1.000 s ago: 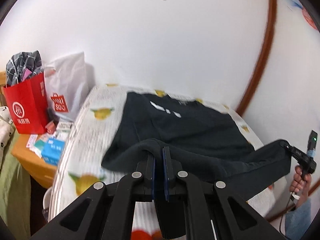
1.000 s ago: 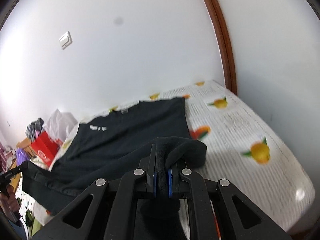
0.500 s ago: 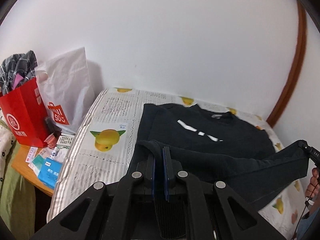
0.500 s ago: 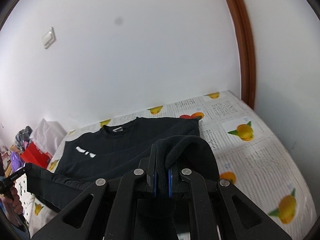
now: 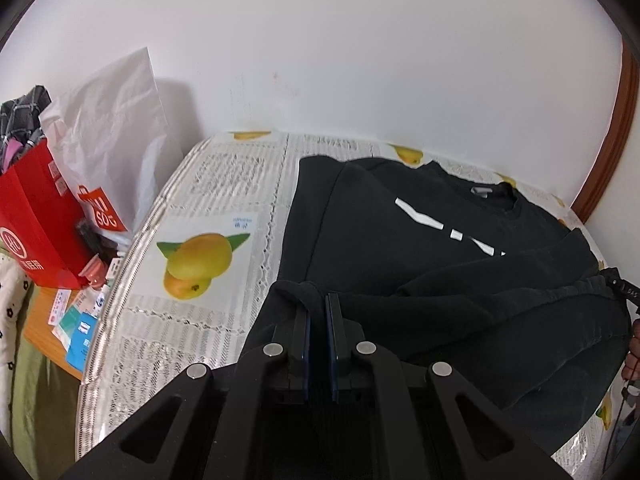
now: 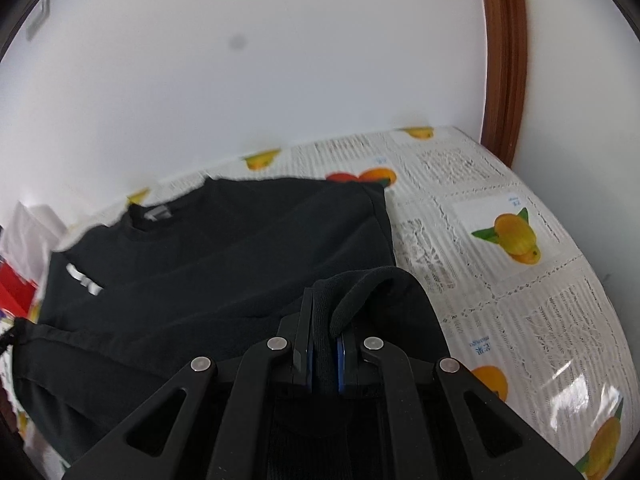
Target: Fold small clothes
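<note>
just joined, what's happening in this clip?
A person holds a claw in each hand and is folding a black sweatshirt on a fruit-print tablecloth. The left claw and the right claw are each shut on the sweatshirt's bottom hem, one near each corner, with the hem lifted and stretched between them above the chest. The collar end lies flat toward the wall. The fold is not yet laid down. A red shopping bag sits off to the side.

Black sweatshirt [image 5: 400, 240] with white chest marks; white tablecloth [image 6: 500, 280] printed with yellow mangoes and grey text; red paper bag [image 5: 36, 220].
</note>
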Demonstrator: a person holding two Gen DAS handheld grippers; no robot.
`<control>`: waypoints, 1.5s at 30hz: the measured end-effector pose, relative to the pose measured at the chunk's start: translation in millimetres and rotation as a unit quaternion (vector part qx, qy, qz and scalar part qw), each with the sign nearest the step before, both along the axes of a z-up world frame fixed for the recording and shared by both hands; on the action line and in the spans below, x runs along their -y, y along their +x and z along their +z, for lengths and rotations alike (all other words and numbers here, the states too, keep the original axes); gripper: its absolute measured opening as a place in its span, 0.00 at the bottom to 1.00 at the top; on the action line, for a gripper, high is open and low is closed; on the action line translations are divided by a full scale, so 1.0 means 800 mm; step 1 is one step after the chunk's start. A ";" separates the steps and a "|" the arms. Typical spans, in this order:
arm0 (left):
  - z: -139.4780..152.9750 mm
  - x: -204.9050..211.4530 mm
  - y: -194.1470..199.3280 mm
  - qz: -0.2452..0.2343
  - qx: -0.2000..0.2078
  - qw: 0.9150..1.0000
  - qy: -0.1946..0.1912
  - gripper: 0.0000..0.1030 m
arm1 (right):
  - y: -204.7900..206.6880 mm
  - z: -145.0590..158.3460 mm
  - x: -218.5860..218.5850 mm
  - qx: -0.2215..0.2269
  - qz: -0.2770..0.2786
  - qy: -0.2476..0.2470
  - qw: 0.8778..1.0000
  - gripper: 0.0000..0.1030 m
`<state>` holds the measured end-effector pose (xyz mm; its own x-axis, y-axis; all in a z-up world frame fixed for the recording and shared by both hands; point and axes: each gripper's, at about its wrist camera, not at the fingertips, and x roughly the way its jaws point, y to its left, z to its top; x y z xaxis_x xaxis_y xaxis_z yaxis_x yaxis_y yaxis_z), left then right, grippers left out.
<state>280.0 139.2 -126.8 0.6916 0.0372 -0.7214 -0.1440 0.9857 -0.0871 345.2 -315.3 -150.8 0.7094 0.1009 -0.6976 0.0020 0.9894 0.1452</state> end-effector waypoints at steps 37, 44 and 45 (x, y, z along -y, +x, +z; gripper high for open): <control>-0.043 -0.041 -0.104 -0.002 -0.043 0.995 -0.087 0.22 | -0.104 -0.029 0.075 -0.026 0.001 0.046 0.999 0.19; -0.033 -0.026 -0.132 -0.005 -0.048 0.996 -0.074 0.16 | -0.130 -0.025 0.083 -0.024 -0.011 0.052 0.998 0.16; -0.033 -0.025 -0.139 -0.007 -0.050 0.996 -0.076 0.16 | -0.136 -0.024 0.086 -0.025 -0.012 0.055 0.998 0.16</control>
<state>168.9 158.8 -153.4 0.6163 -0.0859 -0.7828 -0.1466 0.9642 -0.2212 236.5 -384.0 -170.2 0.6767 0.1622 -0.7182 0.0351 0.9672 0.2515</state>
